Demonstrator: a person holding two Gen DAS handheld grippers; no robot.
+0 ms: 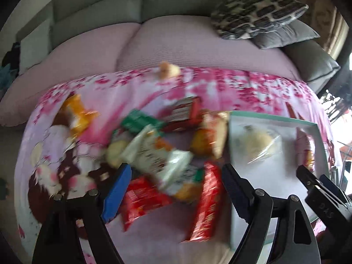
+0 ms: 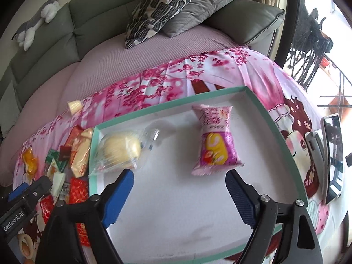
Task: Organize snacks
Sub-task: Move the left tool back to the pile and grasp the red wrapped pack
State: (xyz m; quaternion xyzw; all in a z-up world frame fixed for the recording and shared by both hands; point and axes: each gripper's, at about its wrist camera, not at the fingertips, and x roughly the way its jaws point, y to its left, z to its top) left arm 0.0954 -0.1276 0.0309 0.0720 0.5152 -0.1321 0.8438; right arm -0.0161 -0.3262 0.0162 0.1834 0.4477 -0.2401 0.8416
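My left gripper (image 1: 176,187) is open above a heap of snacks on the pink flowered cloth: two red packs (image 1: 143,200), a white and green pack (image 1: 158,151), a wrapped bun (image 1: 211,134) and an orange pack (image 1: 77,114). Nothing is held between its fingers. My right gripper (image 2: 180,187) is open over the white tray with a teal rim (image 2: 176,103). Just past its fingertips lies a pink snack pack (image 2: 215,138), and a clear-wrapped bun (image 2: 121,149) sits in the tray's left end. The tray (image 1: 272,118) lies right of the heap.
A phone on a stand (image 2: 332,158) is right of the tray. A small yellow snack (image 2: 74,106) lies alone near the cloth's far edge. Patterned and grey cushions (image 2: 162,6) rest on the sofa behind. A plush toy (image 2: 37,22) lies on the sofa back.
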